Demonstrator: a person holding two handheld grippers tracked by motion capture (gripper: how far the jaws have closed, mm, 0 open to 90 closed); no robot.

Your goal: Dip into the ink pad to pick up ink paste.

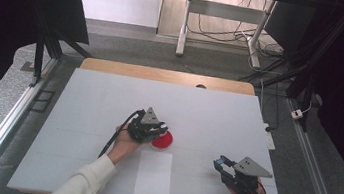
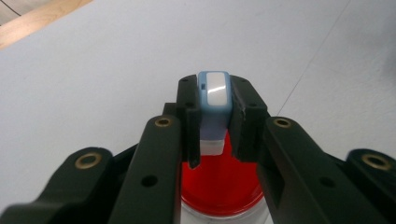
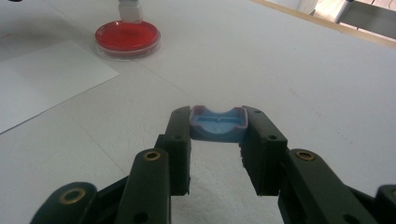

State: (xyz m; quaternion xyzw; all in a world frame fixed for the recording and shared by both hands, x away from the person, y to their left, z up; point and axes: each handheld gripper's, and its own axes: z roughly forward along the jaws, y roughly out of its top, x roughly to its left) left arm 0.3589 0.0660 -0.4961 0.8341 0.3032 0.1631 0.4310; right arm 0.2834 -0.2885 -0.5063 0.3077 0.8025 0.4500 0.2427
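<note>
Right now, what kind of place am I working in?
Probably a lab-style recording bench: a white-topped table bearing a red-filled dish and a white sheet, black curtains at the sides, and cables on the floor behind.

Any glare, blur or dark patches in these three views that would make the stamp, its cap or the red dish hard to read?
High view: dark corners, evenly lit table, red dish small but clear. Left gripper view: glare on the blue stamp, near jaws soft. Right gripper view: blue cap sharp, far dish slightly soft.
</note>
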